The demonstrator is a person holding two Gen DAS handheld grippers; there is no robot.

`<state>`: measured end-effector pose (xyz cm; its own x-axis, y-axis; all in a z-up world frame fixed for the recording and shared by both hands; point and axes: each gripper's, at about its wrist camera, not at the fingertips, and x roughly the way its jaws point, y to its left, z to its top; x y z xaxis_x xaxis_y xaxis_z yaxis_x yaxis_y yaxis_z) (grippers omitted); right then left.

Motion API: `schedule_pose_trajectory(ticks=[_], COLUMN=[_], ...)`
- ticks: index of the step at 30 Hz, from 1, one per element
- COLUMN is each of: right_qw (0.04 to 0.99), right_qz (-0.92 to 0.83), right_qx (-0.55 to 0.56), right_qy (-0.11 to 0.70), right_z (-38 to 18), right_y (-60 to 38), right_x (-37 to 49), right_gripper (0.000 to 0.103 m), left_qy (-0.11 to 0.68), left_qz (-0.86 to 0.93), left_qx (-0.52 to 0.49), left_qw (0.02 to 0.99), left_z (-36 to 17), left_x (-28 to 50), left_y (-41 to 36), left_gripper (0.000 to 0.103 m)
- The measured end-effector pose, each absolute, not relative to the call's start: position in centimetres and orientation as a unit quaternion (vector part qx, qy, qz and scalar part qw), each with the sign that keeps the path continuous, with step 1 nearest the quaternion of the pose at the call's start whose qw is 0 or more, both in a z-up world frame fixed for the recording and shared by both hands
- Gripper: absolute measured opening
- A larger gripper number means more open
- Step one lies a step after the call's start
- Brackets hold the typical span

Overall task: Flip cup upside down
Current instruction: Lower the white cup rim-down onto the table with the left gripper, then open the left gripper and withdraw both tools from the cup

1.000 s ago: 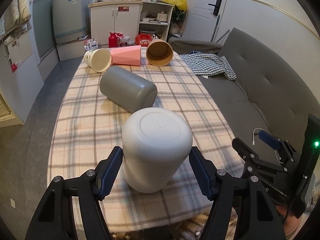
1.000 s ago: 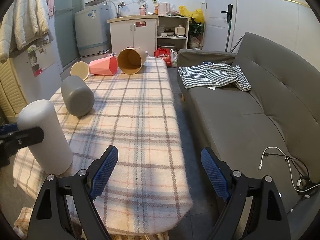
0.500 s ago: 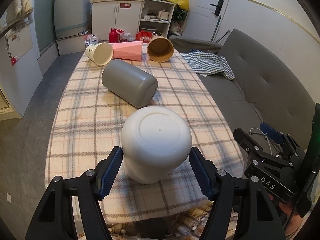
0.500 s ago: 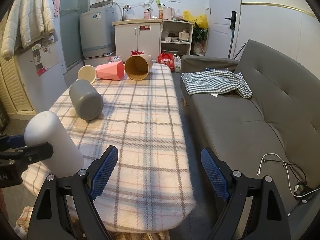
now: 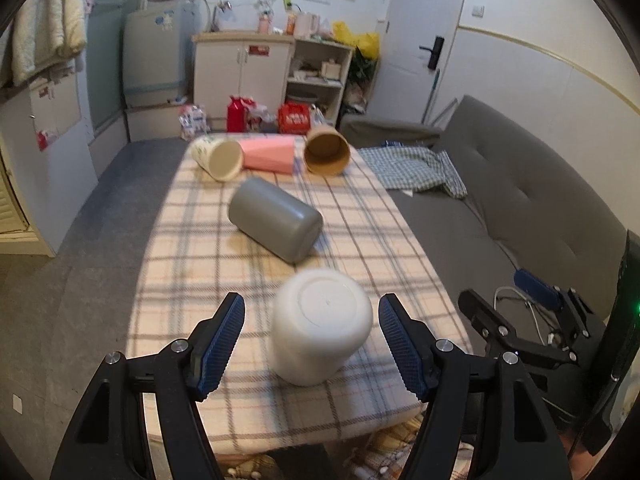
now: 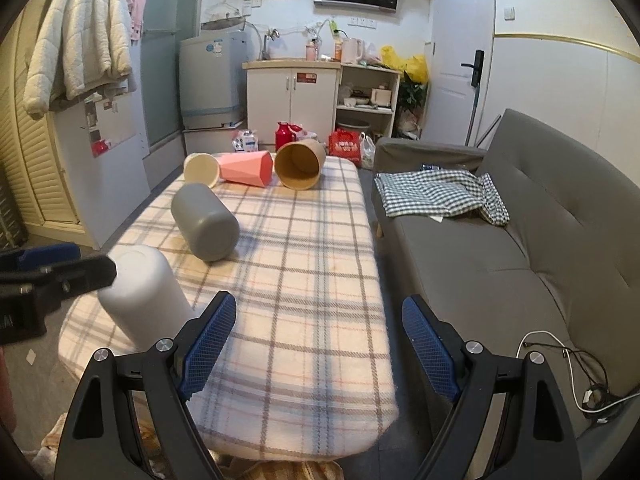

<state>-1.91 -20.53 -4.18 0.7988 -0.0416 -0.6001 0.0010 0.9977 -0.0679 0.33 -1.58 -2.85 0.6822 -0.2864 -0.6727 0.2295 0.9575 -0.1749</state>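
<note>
A white cup [image 5: 320, 326] stands upside down near the front of the plaid table [image 5: 192, 248]; it also shows in the right wrist view [image 6: 144, 288]. My left gripper [image 5: 312, 340] is open, its blue pads either side of the cup without touching. A grey cup [image 5: 276, 224] lies on its side mid-table. A cream cup [image 5: 218, 158], a pink cup [image 5: 268, 154] and a brown cup [image 5: 326, 154] lie on their sides at the far end. My right gripper [image 6: 316, 340] is open and empty over the table's front right edge.
A grey sofa [image 6: 520, 248] with a checked cloth [image 6: 440, 196] runs along the table's right side. A white cable [image 6: 576, 368] lies on the sofa. Cabinets and a washing machine [image 6: 210, 80] stand at the back.
My left gripper has drawn back and risen from the white cup, which stays upside down on the table. My right gripper has risen and pulled back a little.
</note>
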Motion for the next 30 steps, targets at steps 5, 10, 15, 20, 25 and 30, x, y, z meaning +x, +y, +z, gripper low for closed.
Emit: schedule_pose_trajectory(ticks=[5,10,15,20,25,30], right_qw=[0.951,0.952,0.952,0.949,0.949,0.947], right_qz=[-0.001,0.010,0.031,0.048,0.049,0.052], right_qx=[-0.033,-0.032,-0.020,-0.008,-0.004,-0.009], right_qy=[0.306,0.303,0.304,0.311,0.311,0.315], right_z=[-3.4,-2.8,-2.6,-3.1,-3.1,-3.1], right_y=[-19.8,-19.2,-18.6,-18.3,-18.1,-17.8], right_x=[-2.7,-3.4,-4.0,-4.5,-4.8,-4.9], right_gripper=[0.086,0.086,0.086,0.087,0.089,0.089], left_qy=[0.346,0.326,0.304,0.288,0.287,0.274], left_qz=[-0.115,-0.091,-0.066,-0.027,-0.013,-0.005], left_qx=[-0.035,-0.029,-0.008,-0.007,-0.010,-0.011], left_qw=[0.931,0.941,0.950,0.957,0.958,0.962], left_z=[-1.7,-1.2,-1.4,-2.1,-2.4,-2.1], left_x=[-0.5,-1.4,-2.6,-3.5,-4.0,-4.6], left_y=[-0.3,0.5,0.8,1.7,2.4,2.8], left_gripper=[0.076,0.076,0.086,0.093,0.097,0.102])
